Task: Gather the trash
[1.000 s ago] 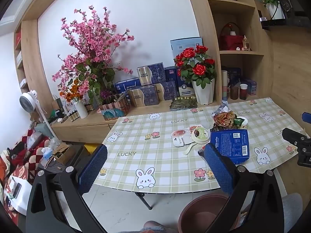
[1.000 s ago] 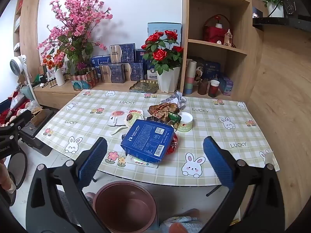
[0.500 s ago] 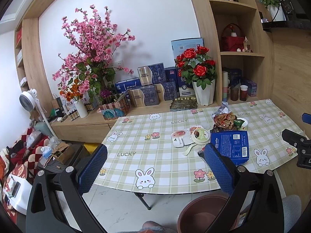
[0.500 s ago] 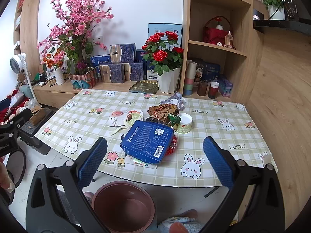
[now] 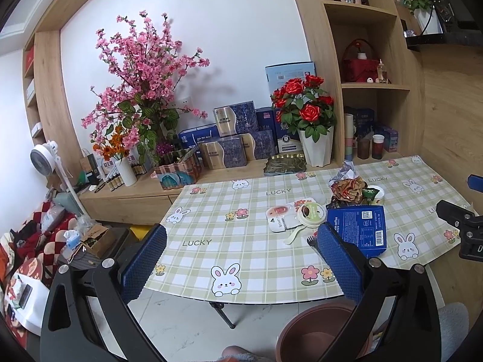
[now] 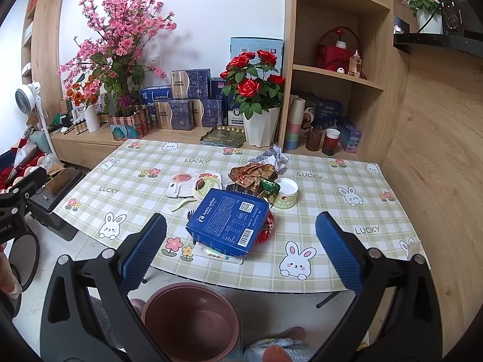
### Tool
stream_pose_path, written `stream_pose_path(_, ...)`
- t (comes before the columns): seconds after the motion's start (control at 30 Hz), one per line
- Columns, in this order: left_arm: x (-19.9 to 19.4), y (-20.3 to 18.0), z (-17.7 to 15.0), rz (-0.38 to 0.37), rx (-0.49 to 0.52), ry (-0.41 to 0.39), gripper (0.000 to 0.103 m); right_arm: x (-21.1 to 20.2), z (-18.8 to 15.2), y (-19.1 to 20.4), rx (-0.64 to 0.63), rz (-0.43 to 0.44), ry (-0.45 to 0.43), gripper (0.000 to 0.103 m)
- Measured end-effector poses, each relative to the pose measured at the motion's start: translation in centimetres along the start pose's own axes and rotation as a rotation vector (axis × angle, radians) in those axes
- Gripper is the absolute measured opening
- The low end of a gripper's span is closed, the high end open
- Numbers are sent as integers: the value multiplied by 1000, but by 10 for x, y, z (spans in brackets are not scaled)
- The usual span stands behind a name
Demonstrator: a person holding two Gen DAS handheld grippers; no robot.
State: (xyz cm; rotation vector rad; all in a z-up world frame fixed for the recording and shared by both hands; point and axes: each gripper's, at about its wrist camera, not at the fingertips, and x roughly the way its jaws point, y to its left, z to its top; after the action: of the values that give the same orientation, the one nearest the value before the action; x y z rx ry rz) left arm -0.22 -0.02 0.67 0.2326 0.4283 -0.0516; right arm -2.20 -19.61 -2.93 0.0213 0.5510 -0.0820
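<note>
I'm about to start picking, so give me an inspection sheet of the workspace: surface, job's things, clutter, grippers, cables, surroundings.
Surface: green checked bunny-print tablecloth, trash bunched mid-table.
Job's things: blue rectangular coffee box tilted on red wrappers; white round yogurt cup; crumpled brown foil wrapper; crumpled grey paper; peeled round lid; pale plastic spoon; brown round plastic bin on the floor, below the near edge, looks empty.
Clutter: white pot of red roses behind the table.
Grippers: left hand-held gripper open, empty; right hand-held gripper open, empty.
Cables: nothing seen.
Surroundings: wooden shelving, white fan.
</note>
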Motion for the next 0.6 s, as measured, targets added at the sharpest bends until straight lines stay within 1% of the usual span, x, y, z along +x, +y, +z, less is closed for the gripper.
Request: stream_pose_path(0.6,-1,0,1,-5,-3,0,98,-1,2,0,-5,-2,-3,97)
